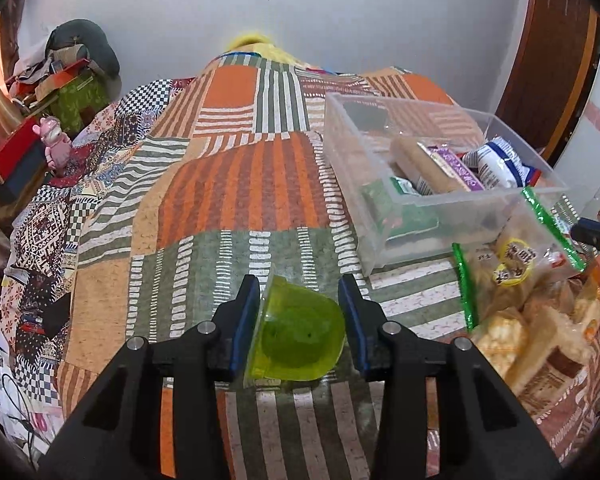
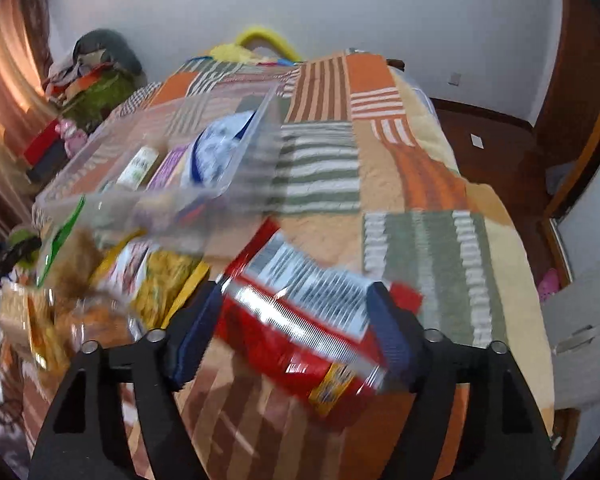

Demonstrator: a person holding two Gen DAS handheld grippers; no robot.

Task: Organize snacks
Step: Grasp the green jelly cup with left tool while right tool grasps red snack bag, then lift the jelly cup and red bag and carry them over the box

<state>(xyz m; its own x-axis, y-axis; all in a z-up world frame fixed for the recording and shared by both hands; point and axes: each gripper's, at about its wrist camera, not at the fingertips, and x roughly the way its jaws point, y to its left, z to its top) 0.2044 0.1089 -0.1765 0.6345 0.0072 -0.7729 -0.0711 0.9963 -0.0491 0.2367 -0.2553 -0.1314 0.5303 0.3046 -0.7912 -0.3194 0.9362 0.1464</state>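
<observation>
Right tool [image 2: 296, 328] pinches a red snack packet [image 2: 300, 320], long axis across its fingers, clear bin [image 2: 160, 208] at its 11 o'clock; left tool [image 1: 300, 316], spread, straddles a green jelly cup [image 1: 300, 340] on the bed, bin [image 1: 440, 216] at 1 o'clock.

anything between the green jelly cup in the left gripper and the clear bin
Nothing visible. The green jelly cup sits between the left gripper fingers, with only bare quilt leading to the clear bin.
</observation>
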